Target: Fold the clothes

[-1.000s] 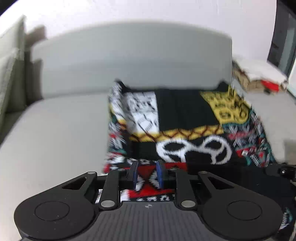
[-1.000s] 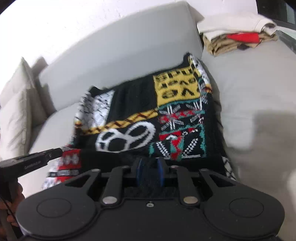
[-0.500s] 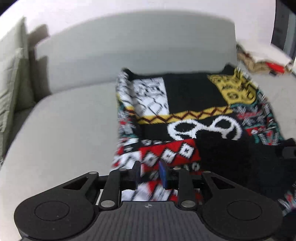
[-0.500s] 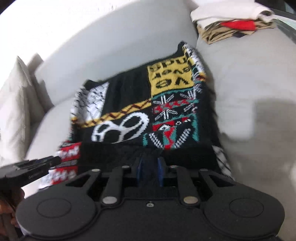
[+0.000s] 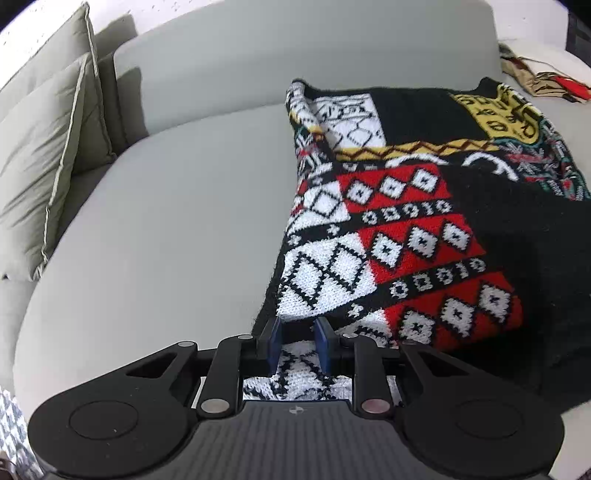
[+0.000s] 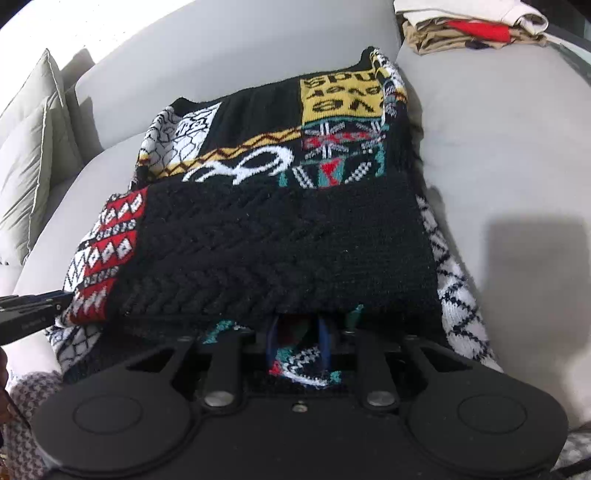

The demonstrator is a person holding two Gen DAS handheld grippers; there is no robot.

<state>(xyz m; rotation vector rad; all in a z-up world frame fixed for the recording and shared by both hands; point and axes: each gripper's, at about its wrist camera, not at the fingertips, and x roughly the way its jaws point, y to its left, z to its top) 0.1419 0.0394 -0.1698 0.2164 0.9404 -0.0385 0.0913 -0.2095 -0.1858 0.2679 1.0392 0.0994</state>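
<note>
While both hand-held grippers [image 5: 297, 334] [image 6: 297, 334] pinch its hem, the sweater [image 6: 280, 236] lies lengthwise — neck toward the backrest [image 5: 295, 55].

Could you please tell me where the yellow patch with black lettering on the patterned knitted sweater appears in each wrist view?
Left wrist view: the yellow patch with black lettering sits at the upper right, on the far right corner of the patterned knitted sweater.
Right wrist view: the patch sits at the upper centre, just right of the middle.
Shared landmark: the stack of folded beige and red clothes beyond the patch on the grey sofa.
</note>
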